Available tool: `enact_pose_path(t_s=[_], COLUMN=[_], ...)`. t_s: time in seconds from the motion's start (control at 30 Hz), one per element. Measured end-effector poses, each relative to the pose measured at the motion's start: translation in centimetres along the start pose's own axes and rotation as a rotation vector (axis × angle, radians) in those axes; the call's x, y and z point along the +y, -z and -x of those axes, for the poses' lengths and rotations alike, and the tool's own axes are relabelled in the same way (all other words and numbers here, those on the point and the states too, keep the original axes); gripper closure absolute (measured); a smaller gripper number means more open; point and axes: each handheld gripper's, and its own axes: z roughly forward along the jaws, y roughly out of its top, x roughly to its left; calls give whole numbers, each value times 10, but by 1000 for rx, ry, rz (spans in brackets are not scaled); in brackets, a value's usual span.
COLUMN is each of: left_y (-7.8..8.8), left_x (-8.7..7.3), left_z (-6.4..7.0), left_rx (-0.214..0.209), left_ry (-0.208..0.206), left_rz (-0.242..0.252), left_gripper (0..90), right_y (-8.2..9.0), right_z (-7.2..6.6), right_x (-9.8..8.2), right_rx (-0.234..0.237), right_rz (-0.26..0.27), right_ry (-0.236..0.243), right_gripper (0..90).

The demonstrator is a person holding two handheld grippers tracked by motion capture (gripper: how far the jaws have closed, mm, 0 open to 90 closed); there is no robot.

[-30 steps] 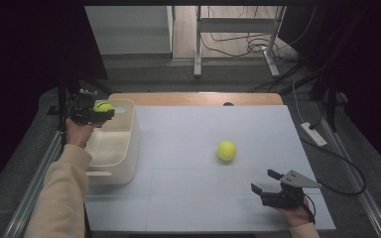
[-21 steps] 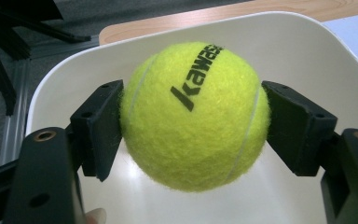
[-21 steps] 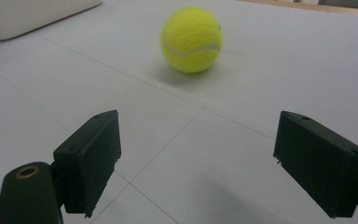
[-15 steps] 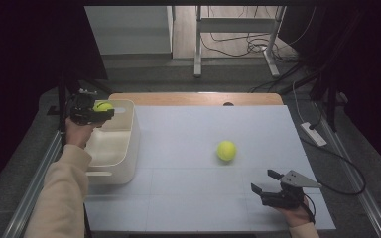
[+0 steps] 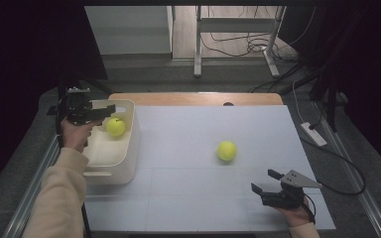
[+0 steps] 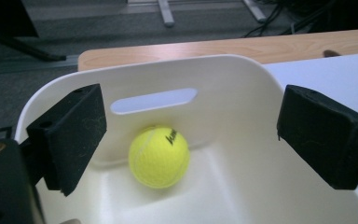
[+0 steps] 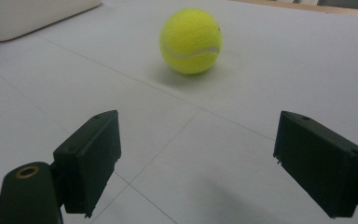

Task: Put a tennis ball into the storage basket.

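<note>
Dark lettering, too small to read, marks the fuzzy yellow tennis ball (image 6: 159, 157) lying free in the smooth white plastic bin (image 6: 242, 140) beyond the left gripper (image 6: 191, 135), whose jaws have just been opening wide with nothing between them, while the right gripper (image 7: 212, 163), jaws wide and empty, faces a second tennis ball (image 7: 191, 41) well ahead on the matte white table (image 7: 284, 70).

Wide bare surface, with one ball mid-surface and a bin along the left edge

The white surface (image 5: 188, 144) lies bare across its far right corner, its near edge and most of its middle, so a gripper could sweep there freely. A lone tennis ball (image 5: 226, 150) sits right of centre, with bare room all round it. The right gripper (image 5: 268, 191), jaws spread, rests near the near right corner, and nothing stands between it and that ball. The white bin (image 5: 124, 158) runs along the left edge; its walls block a level approach, so entry is from above, where the left gripper (image 5: 104, 111) hangs, its jaws just opened with nothing between them. A second ball (image 5: 115, 127) takes up the bin's far end; its near end lies bare.
</note>
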Motion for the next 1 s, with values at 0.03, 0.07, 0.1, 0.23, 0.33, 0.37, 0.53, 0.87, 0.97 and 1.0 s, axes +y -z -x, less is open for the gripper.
enact_pose_path(t_s=[0.03,0.07,0.1,0.23,0.33,0.37,0.53,0.87,0.97,1.0], left_y=[1,3,5,11,15,19,27,38,39,42], left_x=[0,-1,-2,-6,-9,-10,-10,-12,-12,-13], left_z=[1,2,5,11,17,19,29,52,58,62], left_rx=[-11,-26,-40,-88,-120,-134,-181,-286,-299,-318], left_ry=[-3,-8,-18,-42,-62,-72,-103,-146,-157,-169], left_rz=[7,12,24,46,66,76,106,139,146,157], left_gripper=[86,85,84,83,82,82,85,83,82,82], right_y=[0,0,0,-1,-2,-2,-2,-4,-2,-2], right_z=[0,0,0,1,2,2,3,2,1,1], right_x=[0,0,0,0,1,1,2,3,3,3], right_rx=[0,0,1,2,-2,-2,-2,1,-2,-2], right_rz=[0,1,1,4,2,2,6,7,6,8], right_ry=[1,1,0,-8,-11,-11,-19,-11,-12,-13], right_gripper=[150,150,150,150,151,150,150,150,150,150])
